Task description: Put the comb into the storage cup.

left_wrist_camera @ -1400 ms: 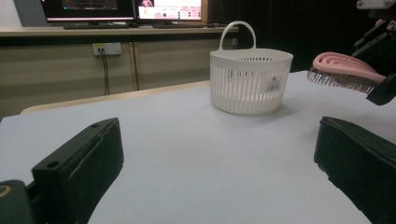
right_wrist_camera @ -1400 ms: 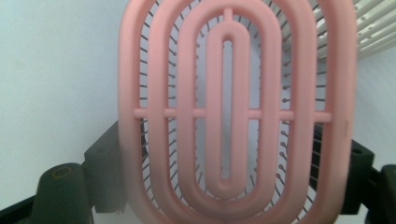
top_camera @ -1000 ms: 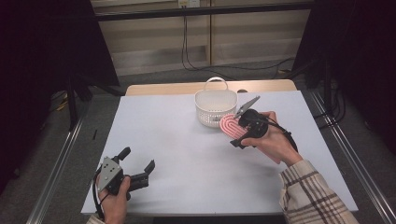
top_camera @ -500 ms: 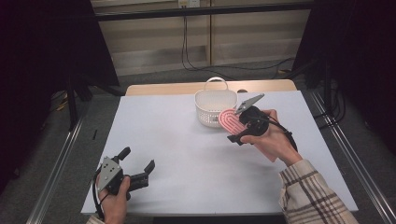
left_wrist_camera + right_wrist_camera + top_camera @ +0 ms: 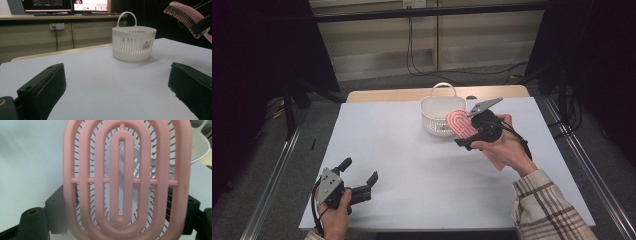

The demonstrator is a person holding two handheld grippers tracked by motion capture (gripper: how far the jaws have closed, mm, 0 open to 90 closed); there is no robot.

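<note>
Right gripper (image 5: pixel 472 134) clamps a pink brush (image 5: pixel 460 123) just beside the white basket (image 5: pixel 435 113) near the table's (image 5: pixel 412 165) far edge; left gripper (image 5: pixel 359 180) rests wide open at the near-left corner.

A pink hairbrush (image 5: pixel 460 123) is held in the right gripper (image 5: pixel 472 134), raised just beside a white basket (image 5: pixel 435 113) on the white table (image 5: pixel 412 165). The left gripper (image 5: pixel 360 178) is rested near the front edge, its 2 jaws spread.
</note>
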